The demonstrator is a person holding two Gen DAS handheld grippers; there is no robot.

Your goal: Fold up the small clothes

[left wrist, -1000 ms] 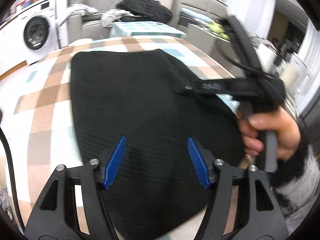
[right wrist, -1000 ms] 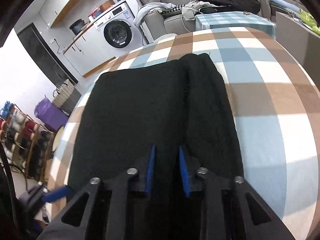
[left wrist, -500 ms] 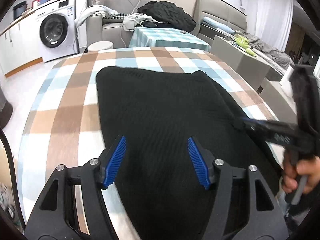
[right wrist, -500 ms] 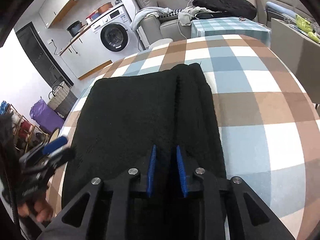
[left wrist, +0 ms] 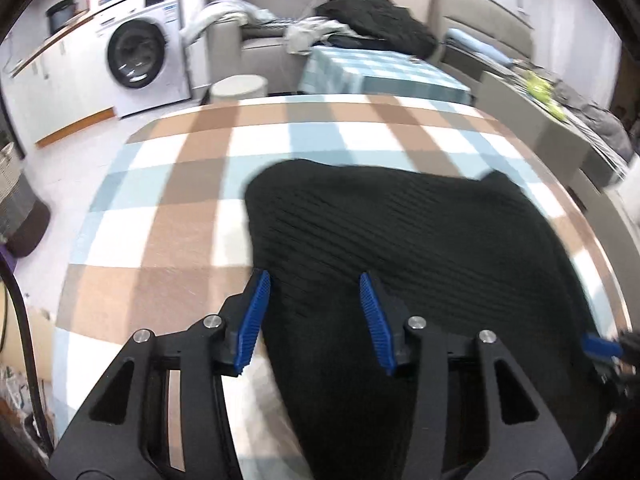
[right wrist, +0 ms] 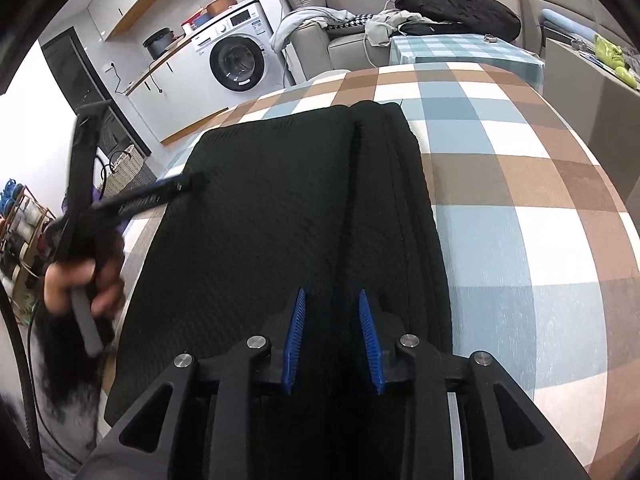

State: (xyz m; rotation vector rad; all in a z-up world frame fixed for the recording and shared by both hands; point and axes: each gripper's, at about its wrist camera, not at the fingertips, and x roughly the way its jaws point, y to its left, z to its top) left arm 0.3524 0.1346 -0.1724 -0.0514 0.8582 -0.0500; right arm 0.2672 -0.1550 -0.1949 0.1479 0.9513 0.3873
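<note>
While the black knit garment (right wrist: 256, 216) lies flat on the checked tablecloth (right wrist: 520, 184), its right-hand strip is already turned over onto the body, leaving a long ridge down the cloth. That puts the work between folds, as I judge it: one side is in, the other side not yet.

Over the near end of that ridge, the right gripper (right wrist: 331, 340) has its blue pads a little apart and opening; dark knit shows between them, yet they do not seem to press on it. Above the garment's left edge, the left gripper (left wrist: 314, 320) is parted wider and closing, one pad over bare tablecloth, the other over knit, nothing pinched. From the right wrist view its tip sits near the far left edge, with the person's hand (right wrist: 80, 280) on the handle.

Next, probably, the left tongs must drop onto that edge, nip the knit only, and carry it across. Behind the table stand a washing machine (right wrist: 236, 60) and a sofa (right wrist: 328, 40) heaped with clothes.
</note>
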